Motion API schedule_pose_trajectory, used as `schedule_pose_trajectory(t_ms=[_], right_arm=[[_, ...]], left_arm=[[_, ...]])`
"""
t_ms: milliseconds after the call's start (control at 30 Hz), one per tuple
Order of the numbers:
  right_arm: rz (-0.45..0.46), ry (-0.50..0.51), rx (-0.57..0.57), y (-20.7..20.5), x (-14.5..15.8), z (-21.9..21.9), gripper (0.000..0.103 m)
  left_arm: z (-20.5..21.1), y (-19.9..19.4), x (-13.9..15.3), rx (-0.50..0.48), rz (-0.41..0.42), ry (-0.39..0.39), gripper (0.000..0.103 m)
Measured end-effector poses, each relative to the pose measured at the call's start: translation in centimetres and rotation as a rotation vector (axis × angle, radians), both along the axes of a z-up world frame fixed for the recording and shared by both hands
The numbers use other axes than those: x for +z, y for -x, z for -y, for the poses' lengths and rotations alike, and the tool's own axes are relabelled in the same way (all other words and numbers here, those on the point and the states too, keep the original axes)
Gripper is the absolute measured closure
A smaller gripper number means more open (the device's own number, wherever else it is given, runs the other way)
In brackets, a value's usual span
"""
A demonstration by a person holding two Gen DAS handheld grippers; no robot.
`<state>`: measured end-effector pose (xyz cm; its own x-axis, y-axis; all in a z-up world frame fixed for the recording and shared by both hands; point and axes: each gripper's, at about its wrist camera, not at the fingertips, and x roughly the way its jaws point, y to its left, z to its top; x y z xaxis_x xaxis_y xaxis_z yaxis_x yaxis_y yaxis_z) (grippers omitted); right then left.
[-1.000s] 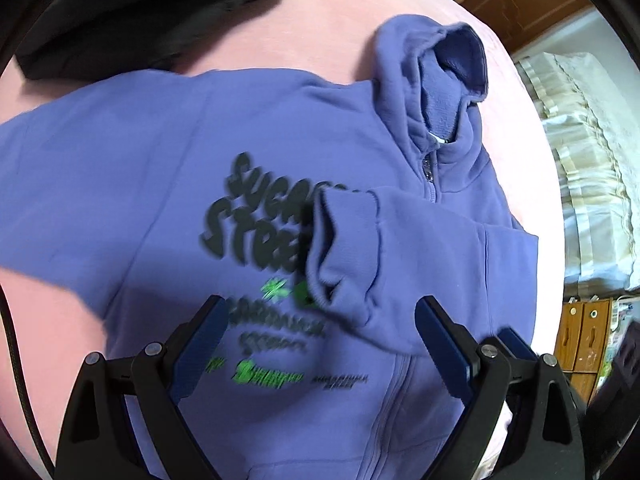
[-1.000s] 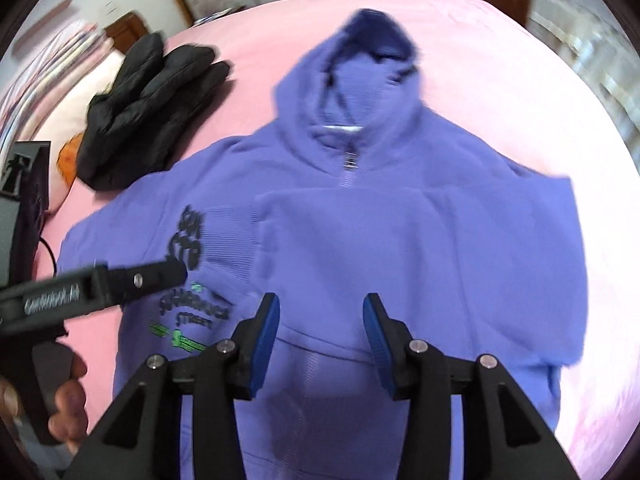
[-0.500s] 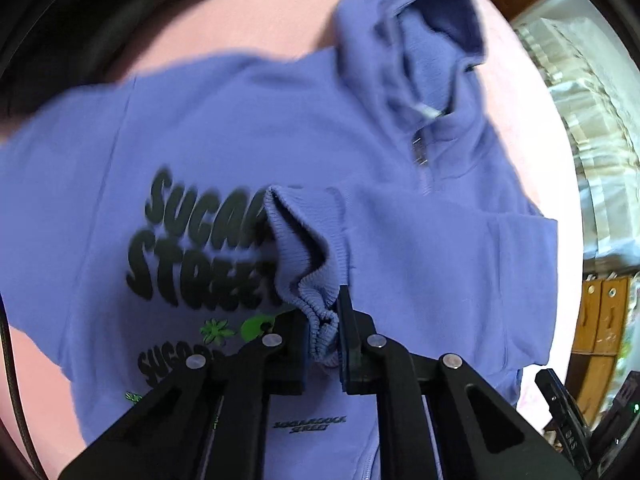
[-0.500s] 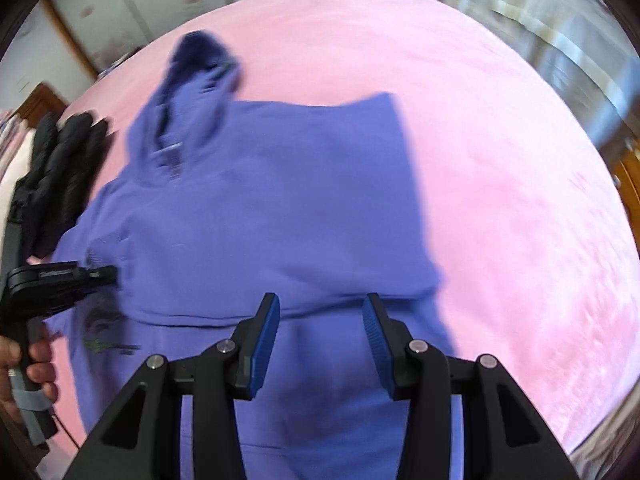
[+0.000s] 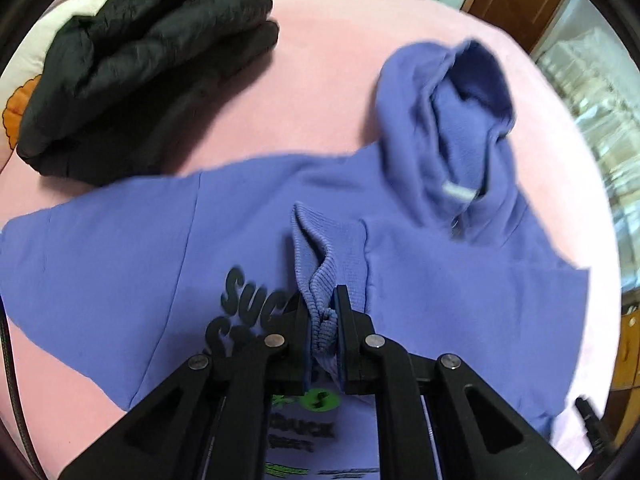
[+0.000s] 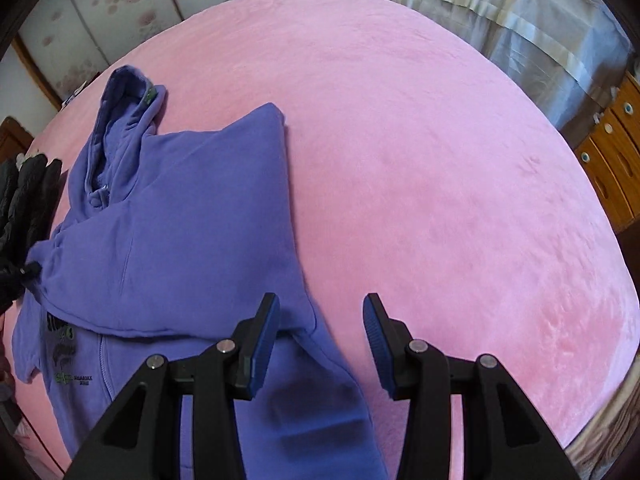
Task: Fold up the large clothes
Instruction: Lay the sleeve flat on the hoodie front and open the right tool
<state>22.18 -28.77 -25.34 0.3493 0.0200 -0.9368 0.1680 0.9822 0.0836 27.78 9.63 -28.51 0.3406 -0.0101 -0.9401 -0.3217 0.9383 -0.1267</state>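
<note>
A purple zip hoodie (image 5: 120,248) with black and green chest print lies front up on a pink bed; it also shows in the right wrist view (image 6: 168,240). Its right sleeve is folded across the chest. My left gripper (image 5: 322,304) is shut on that sleeve's ribbed cuff (image 5: 316,256) and holds it over the chest print. The hood (image 5: 452,120) points away. My right gripper (image 6: 320,324) is open and empty, above the hoodie's right side edge near the hem.
A folded black padded jacket (image 5: 132,68) lies on the pink bed (image 6: 420,160) beyond the hoodie's left shoulder. Wooden drawers (image 6: 612,148) and curtains (image 6: 520,12) stand past the bed's right edge. The bed's wooden footboard shows at the lower right.
My left gripper closed on the sleeve cuff and has lifted it slightly over the chest. My right gripper swung right, from above the hoodie's middle to its right edge.
</note>
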Motion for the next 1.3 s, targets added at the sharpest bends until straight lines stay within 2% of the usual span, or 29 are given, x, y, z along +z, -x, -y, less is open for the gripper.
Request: schedule_pose_trajectory(t_ms=[100,267,367,433,567,700,767,867,1033,1100,1300], right_arm=[[0.008,-0.010,0.032,-0.5,-0.2,-0.7,0.059],[0.032,0.002,0.110,-1.8,-0.5,-2.8,0.059],[-0.011,0.058,0.150,-3.0,-2.5,-3.6,0.059],[-0.085,0.074,0.147,-3.8,-4.5,-3.3,0.060],[-0.089,0.063,0.141,-4.0,-4.8,-3.0,0.060],[-0.099,0.077,0.140,-3.8,-4.1,-3.4,0.059],[-0.104,0.073,0.139,-3.7,-3.5,-3.3,0.059],[-0.087,0.055,0.138,-3.5,-2.0,-3.3,0.059],[-0.036,0.022,0.156,-3.0,1.5,-3.5,0.059],[-0.021,-0.014,0.157,-2.8,2.9,-3.4,0.059],[0.012,-0.079,0.184,-2.3,6.2,-3.4,0.059]], left_arm=[[0.2,0.4,-1.8,-0.022,-0.042,-0.012,0.096],[0.9,0.3,-3.4,-0.034,-0.059,-0.063,0.095],[1.1,-0.1,-4.1,-0.037,-0.074,-0.091,0.093],[1.2,0.0,-4.4,-0.051,-0.079,-0.114,0.090],[1.4,-0.3,-4.4,-0.077,-0.088,-0.153,0.081],[0.6,0.1,-4.0,-0.048,-0.106,-0.117,0.070],[0.0,0.5,-3.1,-0.035,-0.107,-0.087,0.066],[-0.8,1.5,-1.4,-0.019,-0.100,-0.051,0.052],[0.4,2.7,2.3,-0.015,-0.053,-0.018,0.027],[1.1,3.4,4.0,-0.006,-0.034,-0.010,0.021],[3.9,5.8,8.4,0.012,0.006,0.039,0.019]])
